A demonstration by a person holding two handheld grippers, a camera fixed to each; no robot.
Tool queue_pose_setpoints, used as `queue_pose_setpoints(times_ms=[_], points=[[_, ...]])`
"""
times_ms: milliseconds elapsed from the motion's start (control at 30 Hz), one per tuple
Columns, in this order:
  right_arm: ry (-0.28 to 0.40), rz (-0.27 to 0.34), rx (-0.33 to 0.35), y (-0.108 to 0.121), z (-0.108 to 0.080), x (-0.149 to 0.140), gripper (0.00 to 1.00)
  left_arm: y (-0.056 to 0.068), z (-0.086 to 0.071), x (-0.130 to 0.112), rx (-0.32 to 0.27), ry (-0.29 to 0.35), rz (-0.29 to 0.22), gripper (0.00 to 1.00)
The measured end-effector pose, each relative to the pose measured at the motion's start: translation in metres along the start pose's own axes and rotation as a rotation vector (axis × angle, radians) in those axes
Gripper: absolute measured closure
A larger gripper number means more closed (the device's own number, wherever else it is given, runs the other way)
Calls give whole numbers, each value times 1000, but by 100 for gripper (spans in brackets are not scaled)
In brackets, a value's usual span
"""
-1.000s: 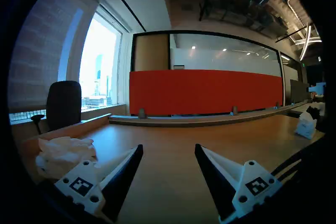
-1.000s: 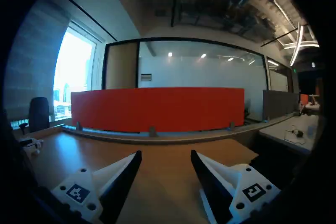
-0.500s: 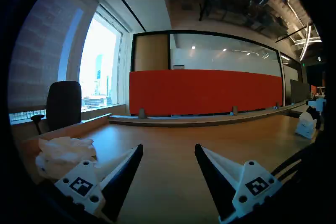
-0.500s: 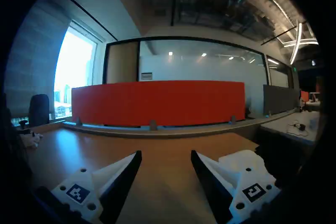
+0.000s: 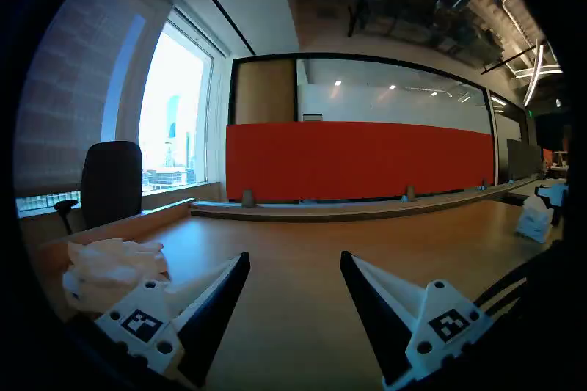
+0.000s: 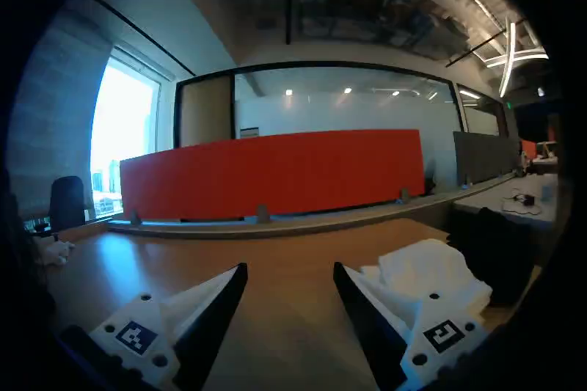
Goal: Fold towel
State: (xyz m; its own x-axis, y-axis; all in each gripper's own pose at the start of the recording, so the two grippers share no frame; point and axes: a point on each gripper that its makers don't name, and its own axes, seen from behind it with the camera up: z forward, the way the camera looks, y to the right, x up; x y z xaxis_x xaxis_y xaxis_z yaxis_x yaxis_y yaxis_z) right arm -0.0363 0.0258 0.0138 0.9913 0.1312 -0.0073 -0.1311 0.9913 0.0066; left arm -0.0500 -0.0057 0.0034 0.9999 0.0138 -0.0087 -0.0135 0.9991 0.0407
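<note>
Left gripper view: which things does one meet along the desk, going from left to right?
crumpled towel → left gripper, fingers apart → small white object at the far right, too small to identify

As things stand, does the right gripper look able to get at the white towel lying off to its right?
Probably yes. The right gripper is open, and the towel lies on the desk close by on its right side, with nothing between them; a short swing to the right should do.
</note>
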Motion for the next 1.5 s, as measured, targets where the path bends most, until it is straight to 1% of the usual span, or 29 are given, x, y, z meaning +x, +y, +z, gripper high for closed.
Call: queue_pose_setpoints(times_ms=[267,500,933,1233,1500], points=[[1,-10,3,-1,1,-4,10,0,0,0,0,0,0,9],[-3,6,1,-1,0,-8,10,1,0,0,0,0,0,9],[7,-1,2,-3,-3,-6,10,1,1,1,0,0,0,9],[6,-20,7,-6,-6,-9,10,1,1,1,0,0,0,9],[4,-62,12,-13,-6,-10,10,1,1,1,0,0,0,9]])
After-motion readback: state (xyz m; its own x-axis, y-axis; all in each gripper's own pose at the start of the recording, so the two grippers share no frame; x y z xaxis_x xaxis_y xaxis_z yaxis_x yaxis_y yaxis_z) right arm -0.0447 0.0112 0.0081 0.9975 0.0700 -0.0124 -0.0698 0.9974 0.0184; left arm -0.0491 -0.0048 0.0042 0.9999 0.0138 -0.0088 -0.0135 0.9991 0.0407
